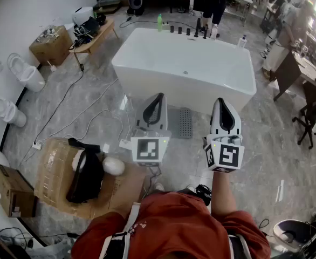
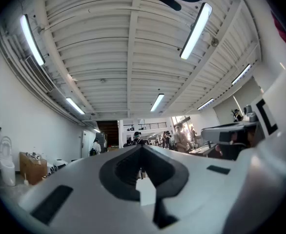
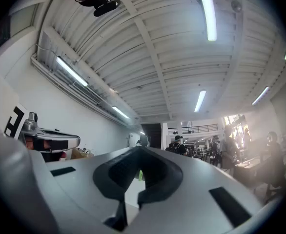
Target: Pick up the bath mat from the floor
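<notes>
On the floor (image 1: 287, 161), just in front of the bathtub (image 1: 163, 88), I see the bath mat (image 1: 185, 123) lying flat: a grey ribbed strip that sits between my two grippers in the head view. Left gripper (image 1: 157, 102): jaws together, nothing between them. Right gripper (image 1: 222, 108): jaws together, also empty. Neither one touches the mat.

Head camera looks steeply down over the left gripper (image 1: 158, 99) and right gripper (image 1: 221, 102), bathtub (image 1: 185, 63) far ahead. Both gripper cameras tilt up, close along their own fingers (image 2: 87, 177), sharing ceiling (image 2: 133, 48) and far hall (image 2: 150, 138).
</notes>
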A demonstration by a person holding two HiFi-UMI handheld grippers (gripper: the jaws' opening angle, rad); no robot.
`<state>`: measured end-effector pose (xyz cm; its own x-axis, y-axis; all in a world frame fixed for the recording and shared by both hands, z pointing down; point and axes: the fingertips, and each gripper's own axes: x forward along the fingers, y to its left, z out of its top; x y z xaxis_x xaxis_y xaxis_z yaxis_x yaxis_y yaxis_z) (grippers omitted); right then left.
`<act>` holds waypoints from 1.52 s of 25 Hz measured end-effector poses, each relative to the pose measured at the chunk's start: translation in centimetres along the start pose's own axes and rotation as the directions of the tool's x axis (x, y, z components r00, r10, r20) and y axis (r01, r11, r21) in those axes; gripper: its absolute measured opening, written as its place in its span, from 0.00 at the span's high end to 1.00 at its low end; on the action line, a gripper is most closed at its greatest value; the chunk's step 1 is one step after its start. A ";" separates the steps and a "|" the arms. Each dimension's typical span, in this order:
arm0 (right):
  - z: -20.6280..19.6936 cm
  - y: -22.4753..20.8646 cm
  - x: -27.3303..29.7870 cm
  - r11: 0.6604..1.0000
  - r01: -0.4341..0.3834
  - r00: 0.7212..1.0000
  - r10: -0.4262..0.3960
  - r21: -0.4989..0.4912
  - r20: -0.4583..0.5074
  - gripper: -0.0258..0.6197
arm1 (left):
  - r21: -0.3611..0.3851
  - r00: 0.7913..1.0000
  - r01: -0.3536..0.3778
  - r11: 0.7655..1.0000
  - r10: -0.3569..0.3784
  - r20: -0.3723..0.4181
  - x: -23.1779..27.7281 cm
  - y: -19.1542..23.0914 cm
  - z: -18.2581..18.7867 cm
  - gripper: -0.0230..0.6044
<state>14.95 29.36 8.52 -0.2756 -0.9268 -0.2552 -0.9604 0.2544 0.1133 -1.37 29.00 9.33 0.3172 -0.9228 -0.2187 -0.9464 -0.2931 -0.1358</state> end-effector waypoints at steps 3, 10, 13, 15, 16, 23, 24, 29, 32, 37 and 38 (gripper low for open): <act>0.2 0.9 0.2 1.000 0.002 1.000 -0.002 0.007 0.003 0.94 | 0.010 1.000 0.008 1.000 -0.008 0.001 -0.4 0.6 0.4 0.94; 0.3 3.3 0.1 1.000 -0.012 1.000 0.012 -0.004 -0.002 0.94 | 0.074 1.000 -0.008 0.997 0.008 -0.006 -1.3 2.2 0.8 0.94; 0.2 4.4 0.3 1.000 -0.003 1.000 0.003 0.018 -0.003 0.94 | 0.041 1.000 0.002 0.999 -0.002 0.006 -1.7 3.0 0.7 0.94; 0.4 5.4 0.3 1.000 -0.006 1.000 0.006 0.008 -0.002 0.94 | 0.030 1.000 0.014 0.999 -0.014 0.009 -2.1 3.6 0.7 0.94; 0.6 5.8 0.3 1.000 -0.007 1.000 0.007 -0.007 -0.001 0.94 | 0.049 1.000 0.022 0.999 -0.023 0.010 -2.3 3.8 0.8 0.94; 1.7 6.7 -0.4 0.999 0.038 0.999 -0.038 -0.016 0.003 0.94 | 0.022 0.999 0.034 0.999 -0.034 0.010 -3.7 5.0 0.4 0.94; 1.7 6.8 -0.5 0.999 0.047 0.999 -0.047 -0.019 0.003 0.94 | 0.002 0.999 0.035 0.999 -0.035 0.005 -3.8 5.1 0.1 0.94; 1.2 7.1 -0.9 0.997 0.076 0.997 -0.076 -0.030 -0.016 0.94 | 0.052 0.999 0.041 0.998 -0.041 -0.001 -3.8 6.2 0.1 0.94; 1.1 7.3 -0.7 0.996 0.088 0.996 -0.088 -0.027 -0.022 0.94 | 0.035 0.999 0.036 0.999 -0.036 -0.004 -3.9 6.7 -0.3 0.94; 1.5 7.5 0.0 0.995 0.088 0.996 -0.089 -0.049 -0.015 0.94 | -0.060 0.999 0.039 0.997 -0.038 0.020 -3.4 6.9 -0.2 0.94; 1.5 7.5 0.1 0.995 0.088 0.996 -0.089 -0.050 -0.012 0.94 | -0.051 0.999 0.042 0.998 -0.041 0.023 -3.2 7.0 -0.2 0.94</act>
<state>7.68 31.55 7.93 -0.1886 -0.9491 -0.2524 -0.9778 0.1577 0.1379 -9.02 29.88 9.25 0.3572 -0.9040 -0.2350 -0.9340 -0.3442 -0.0956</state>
